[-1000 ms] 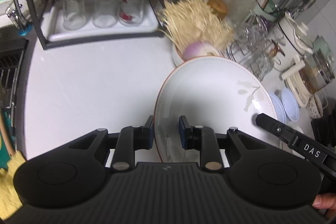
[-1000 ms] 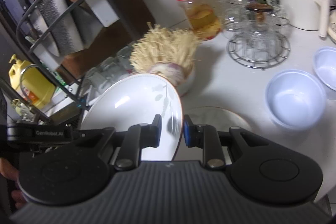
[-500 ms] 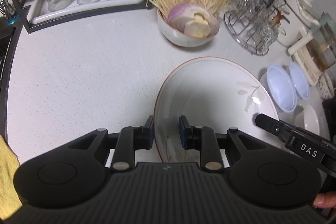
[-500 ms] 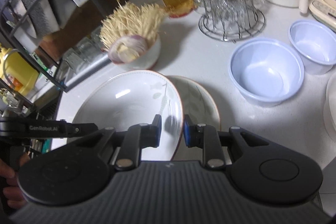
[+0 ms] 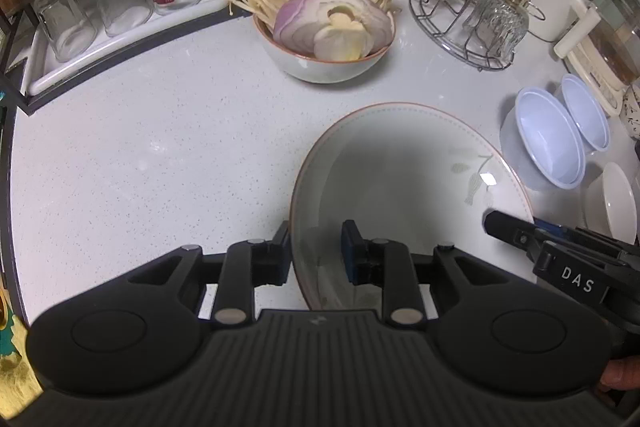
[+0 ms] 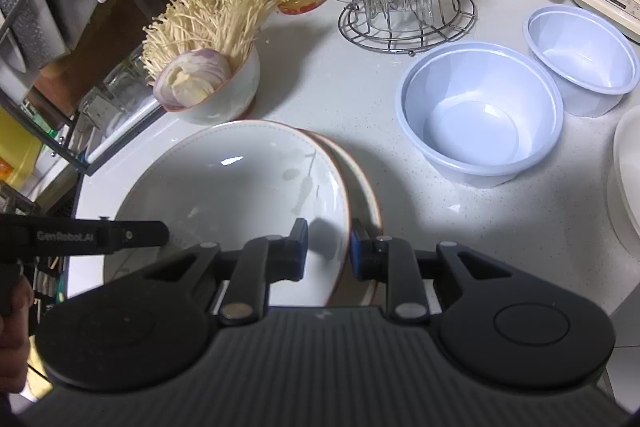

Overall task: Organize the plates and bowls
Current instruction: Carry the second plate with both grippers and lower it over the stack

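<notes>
White speckled countertop (image 5: 140,155) fills the scene. Both grippers hold one shallow plate (image 6: 240,187) by opposite rims: the left gripper (image 5: 316,251), jaws just widening, straddles its edge, and the right gripper (image 6: 329,247) pinches the other. A second plate (image 6: 362,179) lies directly beneath, near the blue plastic bowls (image 6: 480,115).

White speckled counter (image 5: 152,147): mushroom bowl (image 5: 324,67), glass rack (image 5: 460,27), two blue bowls (image 6: 480,115), lower plate (image 6: 366,183).

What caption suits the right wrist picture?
Both grippers carry a white plate over a second plate on the counter.
</notes>
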Available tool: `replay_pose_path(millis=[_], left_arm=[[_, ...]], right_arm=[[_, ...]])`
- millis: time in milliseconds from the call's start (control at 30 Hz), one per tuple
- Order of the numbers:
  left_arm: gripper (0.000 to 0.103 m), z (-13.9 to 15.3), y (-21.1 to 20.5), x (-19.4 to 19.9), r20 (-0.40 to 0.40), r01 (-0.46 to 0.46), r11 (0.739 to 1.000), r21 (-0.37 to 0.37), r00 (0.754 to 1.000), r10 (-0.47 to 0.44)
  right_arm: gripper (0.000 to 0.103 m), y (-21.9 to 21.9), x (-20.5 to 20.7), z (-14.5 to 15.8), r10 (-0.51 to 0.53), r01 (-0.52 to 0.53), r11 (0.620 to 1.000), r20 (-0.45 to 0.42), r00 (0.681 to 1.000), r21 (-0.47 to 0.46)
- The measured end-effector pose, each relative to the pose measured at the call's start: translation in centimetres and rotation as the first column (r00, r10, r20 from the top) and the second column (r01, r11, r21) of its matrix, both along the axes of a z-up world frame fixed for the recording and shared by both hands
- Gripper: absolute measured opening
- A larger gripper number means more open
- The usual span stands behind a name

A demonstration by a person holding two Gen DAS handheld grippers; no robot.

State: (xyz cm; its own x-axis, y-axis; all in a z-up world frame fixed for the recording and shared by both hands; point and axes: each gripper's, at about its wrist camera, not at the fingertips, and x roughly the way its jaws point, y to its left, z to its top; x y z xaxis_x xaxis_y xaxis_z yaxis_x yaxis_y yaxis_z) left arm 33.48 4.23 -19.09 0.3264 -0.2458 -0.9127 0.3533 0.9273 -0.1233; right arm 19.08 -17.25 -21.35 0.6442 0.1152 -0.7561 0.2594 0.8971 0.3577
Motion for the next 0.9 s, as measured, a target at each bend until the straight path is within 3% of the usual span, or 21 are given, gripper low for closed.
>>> replay_pose_path(millis=[333,533,900], left_arm=[[0.033,-0.3,0.1,0.6,-0.015,-0.014,1.0,-0.015,1.0,0.014],[0.033,0.0,1.3,1.0,-0.053,-0.075,0.993,-0.096,0.996,0.07],[0.035,2.4,2.3,0.8,-0.003,-0.096,0.983,-0.158,0.995,0.097]], right_arm=[[0.026,0.3,0.7,0.0,0.018,-0.019,0.999,-0.007,1.0,-0.039],[0.025,0.0,0.6,-0.4,-0.026,0.027,0.999,-0.016,1.0,0.024],[0.026,0.4,0.4,0.3,-0.045,0.045,0.999,-0.046,0.998,-0.006]])
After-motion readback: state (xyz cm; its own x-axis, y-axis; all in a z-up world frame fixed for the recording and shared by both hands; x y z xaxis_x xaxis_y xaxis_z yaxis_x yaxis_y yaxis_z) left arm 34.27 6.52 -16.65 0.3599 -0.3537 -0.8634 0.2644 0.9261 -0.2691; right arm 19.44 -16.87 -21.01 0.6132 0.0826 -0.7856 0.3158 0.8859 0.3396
